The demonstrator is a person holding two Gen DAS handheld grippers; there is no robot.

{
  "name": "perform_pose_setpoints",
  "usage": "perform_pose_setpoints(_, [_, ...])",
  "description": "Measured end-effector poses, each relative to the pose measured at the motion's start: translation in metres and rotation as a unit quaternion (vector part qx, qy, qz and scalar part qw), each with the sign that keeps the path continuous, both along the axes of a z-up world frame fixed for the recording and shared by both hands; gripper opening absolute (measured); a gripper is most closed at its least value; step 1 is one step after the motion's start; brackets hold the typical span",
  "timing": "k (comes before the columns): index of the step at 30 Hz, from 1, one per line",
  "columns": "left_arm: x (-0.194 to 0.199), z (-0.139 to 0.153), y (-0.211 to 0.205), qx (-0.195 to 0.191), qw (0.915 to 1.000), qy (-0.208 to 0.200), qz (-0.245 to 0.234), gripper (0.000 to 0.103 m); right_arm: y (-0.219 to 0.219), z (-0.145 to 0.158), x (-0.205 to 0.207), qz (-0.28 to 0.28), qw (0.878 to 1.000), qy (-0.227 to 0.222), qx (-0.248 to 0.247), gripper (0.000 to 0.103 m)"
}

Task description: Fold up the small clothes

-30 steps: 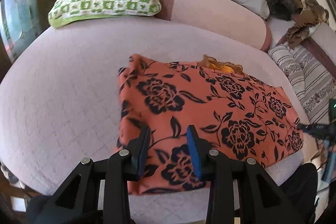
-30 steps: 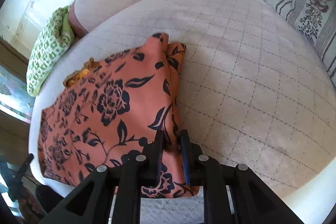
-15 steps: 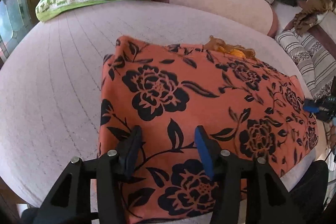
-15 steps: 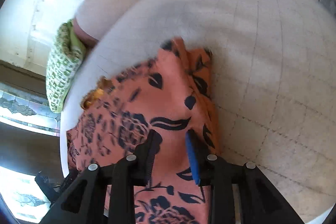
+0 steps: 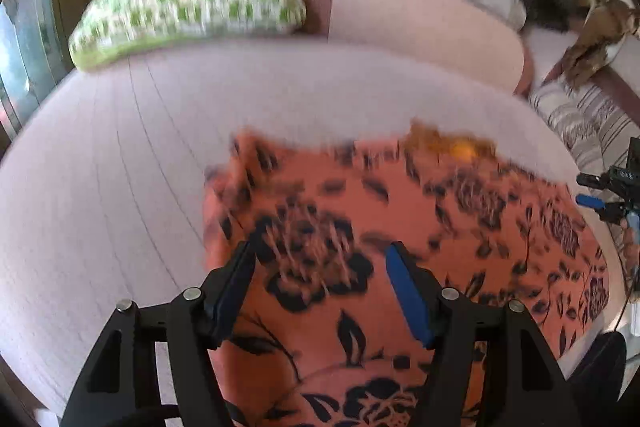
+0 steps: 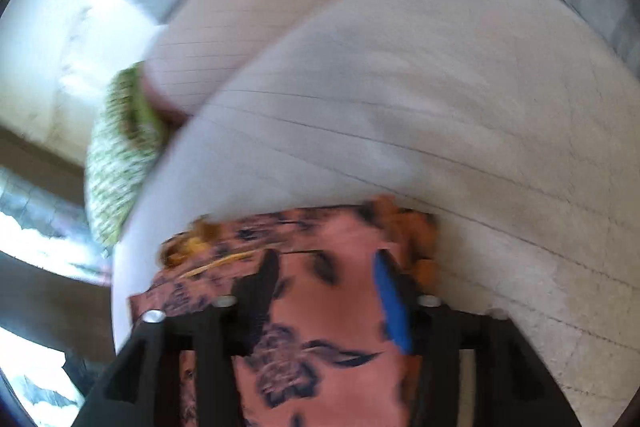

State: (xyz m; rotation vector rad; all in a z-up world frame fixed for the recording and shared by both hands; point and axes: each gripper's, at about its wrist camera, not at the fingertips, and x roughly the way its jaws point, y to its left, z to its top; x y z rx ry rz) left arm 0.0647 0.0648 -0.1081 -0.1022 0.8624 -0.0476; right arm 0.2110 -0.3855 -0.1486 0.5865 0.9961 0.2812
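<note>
An orange garment (image 5: pixel 420 227) printed with black roses and leaves lies folded and flat on the pale quilted bed (image 5: pixel 120 187), near its front edge. Its left edge is a doubled fold, and a bit of yellow-orange trim (image 5: pixel 452 147) pokes out at the far edge; both views are motion-blurred

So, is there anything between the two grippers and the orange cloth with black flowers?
Nothing visible. The left gripper and the right gripper both hang open directly over the orange floral cloth, their jaws having just been opening, nothing between them.
</note>
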Motion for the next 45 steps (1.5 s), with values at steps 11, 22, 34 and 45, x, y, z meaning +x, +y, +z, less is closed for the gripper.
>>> perform_pose_setpoints(11, [0.08, -0.017, 0.06, -0.037, 0.9976, 0.048, 0.032, 0.05, 0.03, -0.025, 0.015, 0.032, 0.996, 0.023, -0.075, 0.07])
perform_pose_setpoints(22, [0.082, -0.042, 0.084, -0.076, 0.991, 0.082, 0.073, 0.009, 0.025, -0.022, 0.021, 0.035, 0.997, 0.034, -0.065, 0.071])
perform_pose_setpoints(34, [-0.028, 0.025, 0.04, -0.017, 0.9993, 0.005, 0.032, 0.052, -0.002, -0.031, -0.081, -0.008, 0.998, 0.051, 0.028, 0.069])
perform_pose_setpoints(45, [-0.078, 0.006, -0.002, -0.024, 0.9991, 0.028, -0.018, 0.053, 0.003, -0.036, -0.144, 0.016, 0.999, 0.04, 0.03, 0.071])
